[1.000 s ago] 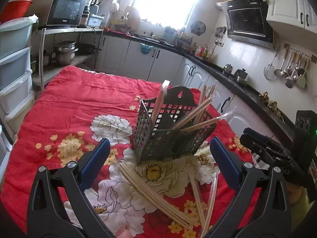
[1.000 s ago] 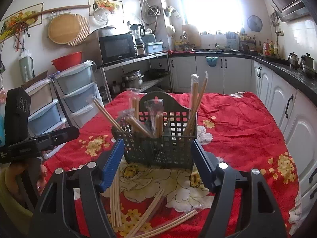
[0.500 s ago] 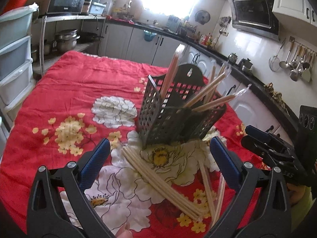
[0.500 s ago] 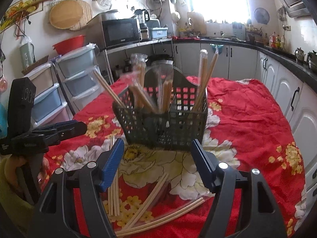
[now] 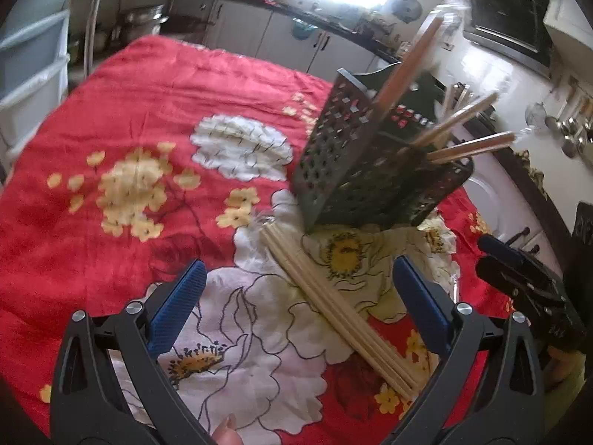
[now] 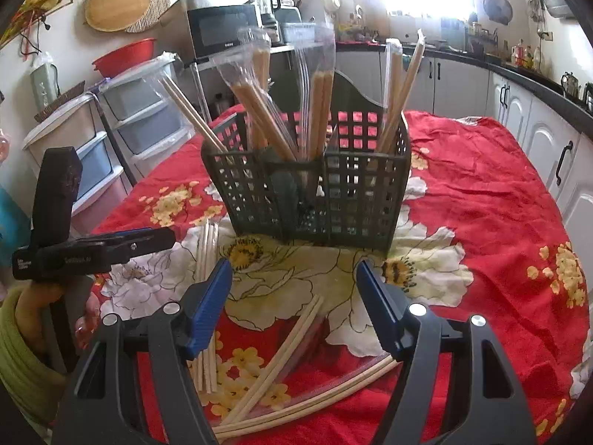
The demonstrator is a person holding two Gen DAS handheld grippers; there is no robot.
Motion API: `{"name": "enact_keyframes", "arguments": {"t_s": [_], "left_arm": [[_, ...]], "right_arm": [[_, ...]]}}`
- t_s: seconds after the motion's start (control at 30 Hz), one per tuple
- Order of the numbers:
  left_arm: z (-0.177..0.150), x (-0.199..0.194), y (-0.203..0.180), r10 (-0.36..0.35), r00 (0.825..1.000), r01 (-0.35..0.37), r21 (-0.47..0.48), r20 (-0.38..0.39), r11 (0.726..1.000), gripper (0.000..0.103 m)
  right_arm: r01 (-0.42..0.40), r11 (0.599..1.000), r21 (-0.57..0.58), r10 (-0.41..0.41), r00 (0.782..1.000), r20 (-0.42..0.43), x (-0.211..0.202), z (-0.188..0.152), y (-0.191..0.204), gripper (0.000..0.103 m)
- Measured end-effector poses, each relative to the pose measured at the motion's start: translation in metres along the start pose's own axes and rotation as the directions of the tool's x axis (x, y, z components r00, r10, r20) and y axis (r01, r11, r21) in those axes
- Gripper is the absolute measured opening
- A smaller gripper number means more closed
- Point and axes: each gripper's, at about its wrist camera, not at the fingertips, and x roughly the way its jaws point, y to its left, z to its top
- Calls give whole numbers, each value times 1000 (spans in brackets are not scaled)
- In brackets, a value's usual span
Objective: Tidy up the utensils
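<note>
Currently both tongs, left [image 5: 294,293] & right [image 6: 292,296], gape empty; pale thin wooden chopsticks [image 5: 333,311] near bench middle look light, stiff, slippery — pinch mid-length.

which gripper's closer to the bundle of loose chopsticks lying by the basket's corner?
Left. The left gripper is open and straddles the chopstick bundle, which runs between its fingers. The right gripper is open beside it, facing the basket, with the bundle off its left finger.
</note>
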Motion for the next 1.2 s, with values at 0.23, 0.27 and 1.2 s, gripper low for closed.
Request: {"name": "enact_keyframes", "arguments": {"t_s": [0.23, 0.27, 1.2], "left_arm": [[2, 21, 24, -63, 997, 59, -123, -33, 991, 51], [3, 24, 28, -84, 996, 78, -147, -34, 986, 49], [22, 61, 82, -225, 974, 211, -450, 22, 868, 7]], "right_arm": [[7, 1000, 2, -7, 999, -37, 16, -5, -2, 67], [10, 1000, 2, -10, 999, -39, 17, -5, -3, 67], [-14, 987, 163, 44, 983, -178, 69, -11, -31, 48]]}}
